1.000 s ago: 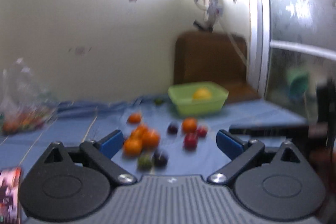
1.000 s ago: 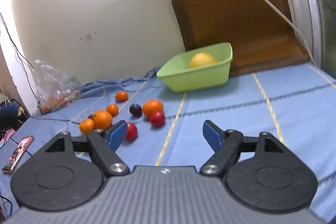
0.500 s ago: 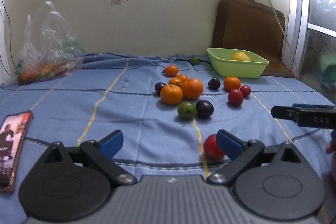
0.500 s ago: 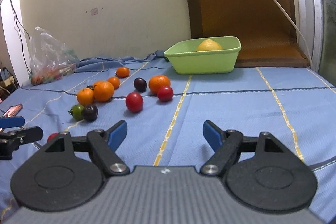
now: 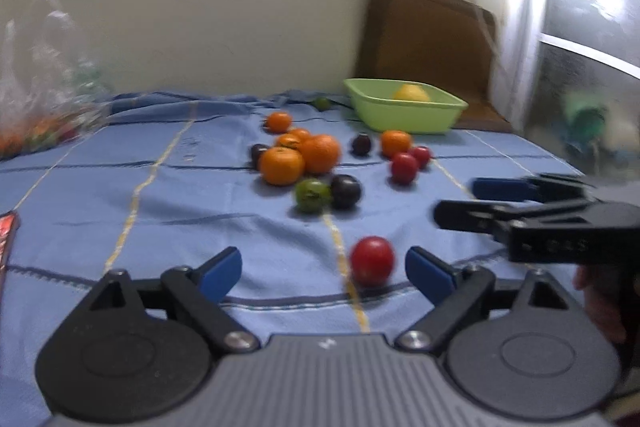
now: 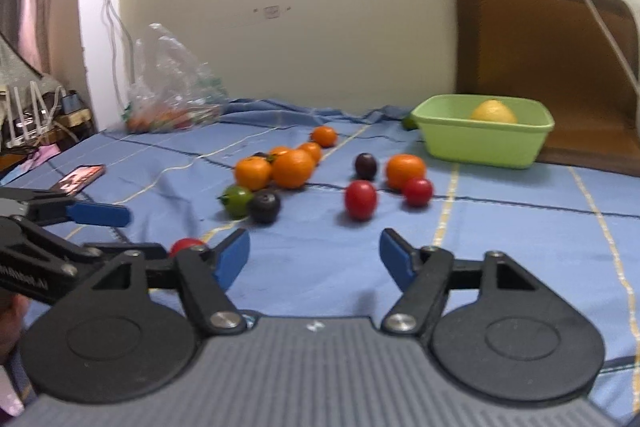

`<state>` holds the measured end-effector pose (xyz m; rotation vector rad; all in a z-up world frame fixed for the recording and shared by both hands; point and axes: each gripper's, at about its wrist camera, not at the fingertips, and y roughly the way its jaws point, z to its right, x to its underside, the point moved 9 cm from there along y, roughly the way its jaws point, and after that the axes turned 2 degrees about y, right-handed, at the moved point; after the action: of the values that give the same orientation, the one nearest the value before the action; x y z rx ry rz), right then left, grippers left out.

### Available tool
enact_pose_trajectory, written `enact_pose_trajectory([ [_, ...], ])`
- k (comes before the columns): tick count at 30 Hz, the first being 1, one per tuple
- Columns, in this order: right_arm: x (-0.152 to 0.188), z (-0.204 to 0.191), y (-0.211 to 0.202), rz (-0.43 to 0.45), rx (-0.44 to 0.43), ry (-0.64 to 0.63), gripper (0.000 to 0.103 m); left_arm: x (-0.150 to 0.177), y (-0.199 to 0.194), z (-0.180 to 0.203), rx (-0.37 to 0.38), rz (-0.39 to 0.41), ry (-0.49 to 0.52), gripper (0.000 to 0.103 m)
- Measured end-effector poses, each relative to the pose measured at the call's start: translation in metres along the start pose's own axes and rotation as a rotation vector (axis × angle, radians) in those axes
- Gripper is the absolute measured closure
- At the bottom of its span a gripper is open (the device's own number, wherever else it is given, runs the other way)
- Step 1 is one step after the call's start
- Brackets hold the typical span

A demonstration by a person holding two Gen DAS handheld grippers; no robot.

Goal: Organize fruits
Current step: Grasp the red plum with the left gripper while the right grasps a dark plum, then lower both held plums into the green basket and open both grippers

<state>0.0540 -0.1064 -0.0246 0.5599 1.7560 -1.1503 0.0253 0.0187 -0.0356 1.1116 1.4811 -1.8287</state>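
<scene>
- The left gripper (image 5: 323,265), black with blue-padded fingers (image 5: 221,271), hangs low over the blue cloth with yellow stripes (image 5: 172,195); its fingers stand wide apart and hold nothing.
- A small round red tomato (image 5: 372,265) lies on the cloth between those fingers, closer to the right-hand one, touching neither.
- The right gripper (image 6: 315,259) also has its blue-padded fingers (image 6: 394,263) spread wide and empty, over a bare patch of cloth.
- From the left wrist view the right gripper shows at the right edge, side on, just beside the left one.
- Farther back lies a loose cluster: a big round orange (image 5: 320,153) touching a smaller orange mandarin (image 5: 281,165), with a green tomato (image 5: 311,194) and a dark purple plum (image 5: 345,190) side by side in front of them.
- To the right of the cluster, two red tomatoes (image 6: 361,199) lie near a single orange fruit (image 6: 405,170), with another dark plum (image 6: 366,165) beside it.
- A light green plastic rectangular tub (image 6: 480,143) stands at the far end of the cloth, a yellow lemon-like fruit (image 6: 493,111) inside it.
- A clear plastic bag with fruit inside (image 6: 172,95) sits by the wall at the far left, well apart from the tub.
- A phone with a lit screen (image 6: 80,177) lies flat on the cloth to the left.
</scene>
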Motion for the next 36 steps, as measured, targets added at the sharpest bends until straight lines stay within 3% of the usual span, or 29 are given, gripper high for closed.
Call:
enact_pose_trajectory([
  [7, -0.011, -0.002, 0.017, -0.046, -0.065, -0.011, 0.057, -0.002, 0.017, 0.02, 0.052, -0.054, 0.054, 0.044],
  [13, -0.025, -0.009, 0.047, -0.107, -0.171, -0.064, 0.057, 0.001, 0.028, 0.026, 0.017, -0.084, 0.084, 0.062],
  [15, -0.024, -0.013, 0.06, -0.138, -0.204, -0.094, 0.057, -0.001, 0.029, 0.026, 0.021, -0.083, 0.081, 0.073],
  [18, -0.017, -0.019, 0.077, -0.183, -0.209, -0.148, 0.058, -0.001, 0.029, 0.025, 0.021, -0.083, 0.082, 0.074],
  [19, -0.015, -0.021, 0.08, -0.193, -0.218, -0.158, 0.062, -0.002, 0.029, 0.025, 0.021, -0.084, 0.084, 0.074],
  [20, -0.015, -0.022, 0.079, -0.193, -0.222, -0.163, 0.072, -0.003, 0.029, 0.025, 0.024, -0.087, 0.082, 0.074],
  [22, -0.018, -0.02, 0.073, -0.179, -0.235, -0.157, 0.072, -0.009, 0.03, 0.024, 0.05, -0.093, 0.066, 0.074],
  [28, -0.036, 0.033, 0.04, -0.068, -0.147, -0.083, 0.072, -0.057, 0.056, 0.036, 0.138, -0.091, 0.002, 0.074],
  [31, -0.054, 0.081, 0.028, 0.014, -0.042, -0.04, 0.072, -0.1, 0.085, 0.046, 0.179, -0.061, -0.019, 0.074],
  [36, -0.085, 0.154, 0.031, 0.091, 0.099, 0.038, 0.072, -0.17, 0.158, 0.066, 0.183, -0.037, -0.043, 0.074],
])
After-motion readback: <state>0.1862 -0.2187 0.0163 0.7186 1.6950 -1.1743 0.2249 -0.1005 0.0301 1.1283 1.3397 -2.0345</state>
